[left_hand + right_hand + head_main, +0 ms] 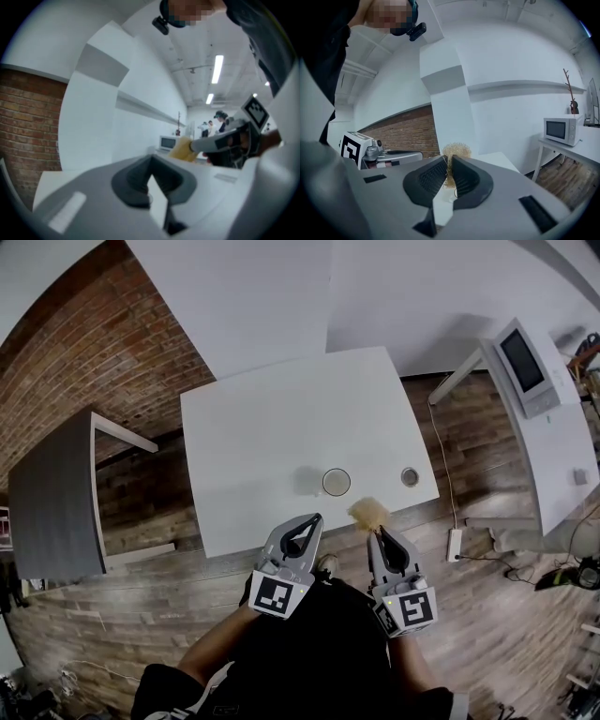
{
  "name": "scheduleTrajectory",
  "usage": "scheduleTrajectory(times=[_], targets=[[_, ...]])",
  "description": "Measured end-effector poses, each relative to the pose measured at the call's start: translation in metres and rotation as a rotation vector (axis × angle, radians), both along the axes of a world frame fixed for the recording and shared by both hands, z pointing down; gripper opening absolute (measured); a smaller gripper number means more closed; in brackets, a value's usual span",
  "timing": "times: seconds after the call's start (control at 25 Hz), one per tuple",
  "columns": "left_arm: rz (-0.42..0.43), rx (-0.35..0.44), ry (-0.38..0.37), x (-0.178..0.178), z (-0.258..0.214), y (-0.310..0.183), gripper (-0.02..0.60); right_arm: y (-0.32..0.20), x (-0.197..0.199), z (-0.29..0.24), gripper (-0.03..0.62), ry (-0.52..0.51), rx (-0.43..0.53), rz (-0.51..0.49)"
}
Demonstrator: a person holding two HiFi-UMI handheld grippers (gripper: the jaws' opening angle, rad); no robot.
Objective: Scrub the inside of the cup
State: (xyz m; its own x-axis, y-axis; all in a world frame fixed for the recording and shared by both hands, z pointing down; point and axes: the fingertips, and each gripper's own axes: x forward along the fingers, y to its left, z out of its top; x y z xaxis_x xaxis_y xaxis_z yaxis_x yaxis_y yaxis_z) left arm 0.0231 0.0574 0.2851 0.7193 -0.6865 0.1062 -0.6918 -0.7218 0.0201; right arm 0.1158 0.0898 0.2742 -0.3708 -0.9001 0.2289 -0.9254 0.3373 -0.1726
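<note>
On the counter (272, 418), near its front edge: the cup (336, 482) stands upright with its open mouth up.
Right of the cup: a small round thing (410, 476) sits apart from it, close to the counter's right corner. It is too small to tell what it is.
Left gripper (315, 521): its jaws are pressed together and empty. It hangs just at the counter's front edge, in front of the cup and a little to its left, not touching it.
Right gripper (378, 536): its jaws are clamped on a tan, fuzzy scrubber (369, 513). The tuft sticks out past the tips at the counter's front edge, just front-right of the cup and clear of it.
Off to the right: a microwave (525, 367) sits on a white side table (562, 446).
Underfoot: a wood plank floor (487, 615).
To the left: a brick wall (94, 343).
</note>
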Motion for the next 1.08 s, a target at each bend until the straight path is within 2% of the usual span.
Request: scheduleTrajectory(times=[0.44, 0.92, 1.08], targets=[[0.028, 0.005, -0.001, 0.006, -0.002, 0.01, 0.003, -0.002, 0.004, -0.019, 0.026, 0.006, 0.033, 0.026], [0.06, 0.016, -0.043, 0.008, 0.001, 0.018, 0.003, 0.007, 0.001, -0.008, 0.026, 0.062, 0.011, -0.023], [0.058, 0.005, -0.027, 0.009, 0.002, 0.019, 0.003, 0.008, -0.002, -0.008, 0.026, 0.063, 0.013, -0.035]])
